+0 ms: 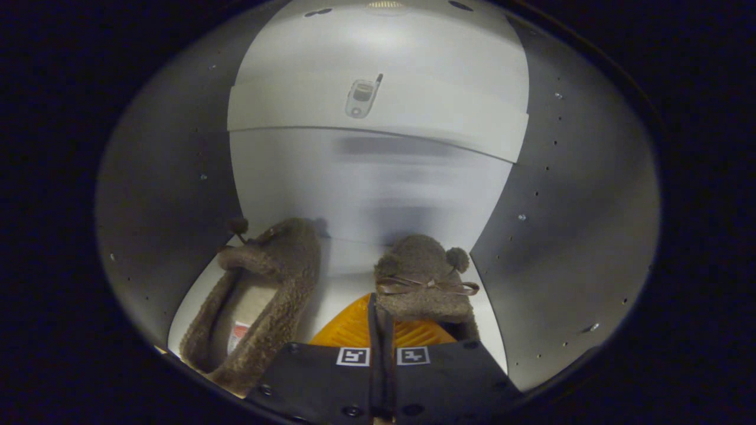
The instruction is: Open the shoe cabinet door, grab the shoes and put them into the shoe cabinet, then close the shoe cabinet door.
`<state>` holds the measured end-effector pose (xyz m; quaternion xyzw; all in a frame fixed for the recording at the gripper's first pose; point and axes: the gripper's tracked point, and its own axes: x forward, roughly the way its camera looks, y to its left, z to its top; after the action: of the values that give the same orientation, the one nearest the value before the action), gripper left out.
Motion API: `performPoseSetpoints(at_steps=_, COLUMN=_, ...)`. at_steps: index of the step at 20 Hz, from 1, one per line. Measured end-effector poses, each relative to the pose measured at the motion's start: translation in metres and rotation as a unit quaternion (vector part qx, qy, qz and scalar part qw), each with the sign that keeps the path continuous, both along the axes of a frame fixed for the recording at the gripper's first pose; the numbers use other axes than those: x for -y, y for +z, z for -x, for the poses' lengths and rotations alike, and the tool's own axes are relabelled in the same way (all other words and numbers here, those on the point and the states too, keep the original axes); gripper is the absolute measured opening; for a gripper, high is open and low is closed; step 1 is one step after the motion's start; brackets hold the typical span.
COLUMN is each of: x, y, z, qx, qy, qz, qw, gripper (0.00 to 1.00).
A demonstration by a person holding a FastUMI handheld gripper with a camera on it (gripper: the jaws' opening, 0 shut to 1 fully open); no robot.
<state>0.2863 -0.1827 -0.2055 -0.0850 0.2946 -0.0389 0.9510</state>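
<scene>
Hand-held gripper [382,330] inside shoe cabinet [165,195]; my fingers nearly together, pinching the heel edge of the right slipper [425,277]. Left slipper [260,295] lies on the cabinet shelf [348,277] just beside it, toe toward the back panel.

Inside the cabinet [366,195], the left slipper [260,295] and right slipper [426,277] fill the near floor; a narrow bare strip runs between them, and the far floor is free.

The gripper [380,319] holds the right slipper's edge with its fingers nearly together.

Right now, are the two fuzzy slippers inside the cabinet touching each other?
Apart. The gripper view shows bare white cabinet floor between the left slipper and the right slipper, which the hand-held gripper pinches.
</scene>
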Motion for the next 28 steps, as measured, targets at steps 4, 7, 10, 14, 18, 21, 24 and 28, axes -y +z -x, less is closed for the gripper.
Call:
performPoseSetpoints(at_steps=4, x=0.001, y=-0.002, z=0.0, qx=-0.006, qy=-0.005, qz=-0.004, qw=1.0, gripper=0.03)
performPoseSetpoints(at_steps=7, x=0.005, y=-0.007, z=-0.002, qx=-0.011, qy=-0.02, qz=-0.013, qw=1.0, gripper=0.1)
performPoseSetpoints(at_steps=10, x=0.011, y=-0.012, z=-0.001, qx=-0.022, qy=-0.037, qz=-0.008, qw=0.999, gripper=0.21)
performPoseSetpoints(at_steps=14, x=0.002, y=-0.013, z=-0.004, qx=-0.018, qy=-0.03, qz=-0.015, qw=0.999, gripper=0.42)
performPoseSetpoints(at_steps=18, x=0.003, y=-0.012, z=0.0, qx=-0.023, qy=-0.044, qz=-0.019, qw=0.999, gripper=0.55)
performPoseSetpoints(at_steps=21, x=0.01, y=-0.007, z=0.008, qx=-0.028, qy=-0.06, qz=-0.012, qw=0.998, gripper=0.65)
performPoseSetpoints(at_steps=24, x=0.013, y=-0.001, z=0.018, qx=-0.031, qy=-0.066, qz=-0.005, qw=0.997, gripper=0.76)
performPoseSetpoints(at_steps=28, x=0.01, y=0.012, z=0.029, qx=-0.018, qy=-0.061, qz=-0.007, qw=0.998, gripper=0.86)
